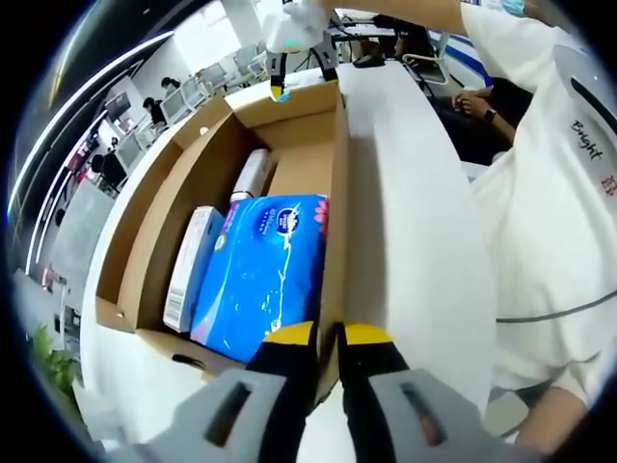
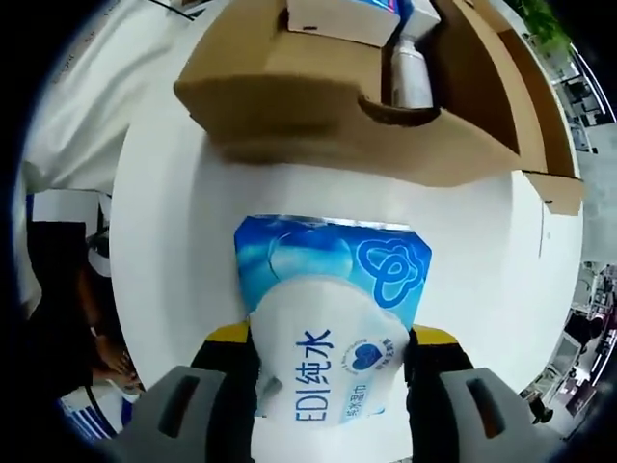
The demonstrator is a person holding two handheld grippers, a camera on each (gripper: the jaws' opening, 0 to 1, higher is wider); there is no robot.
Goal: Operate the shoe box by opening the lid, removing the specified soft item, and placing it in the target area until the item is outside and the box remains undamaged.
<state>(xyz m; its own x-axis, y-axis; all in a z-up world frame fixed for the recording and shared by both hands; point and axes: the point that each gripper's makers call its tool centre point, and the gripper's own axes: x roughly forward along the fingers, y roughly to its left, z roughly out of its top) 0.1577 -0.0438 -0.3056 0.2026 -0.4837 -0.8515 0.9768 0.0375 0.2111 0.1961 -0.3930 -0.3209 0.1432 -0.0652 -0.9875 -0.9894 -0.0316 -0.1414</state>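
1. The soft pack (image 2: 328,318), blue and white with printed lettering, sits in the lower centre of the right gripper view, outside the box and over the white surface (image 2: 183,241); the right tongs (image 2: 328,362) hold it, a yellow-tipped jaw pressed against each of its sides.
2. The shoe box (image 2: 318,116) lies across the top of that view, brown cardboard with a curved notch in its near wall; a white bottle (image 2: 410,77) shows inside it.
3. In the left gripper view the open shoe box (image 1: 193,174) fills the centre left; inside lie a blue tissue pack (image 1: 270,270), a white carton (image 1: 190,265) just left of it, and a white bottle (image 1: 253,174) above them.
4. The left tongs (image 1: 328,338) at the bottom centre are narrow, pinching the box's right wall (image 1: 337,203).
5. The right tongs (image 1: 299,63) appear at the top; a person in a white shirt (image 1: 549,193) stands at the right.
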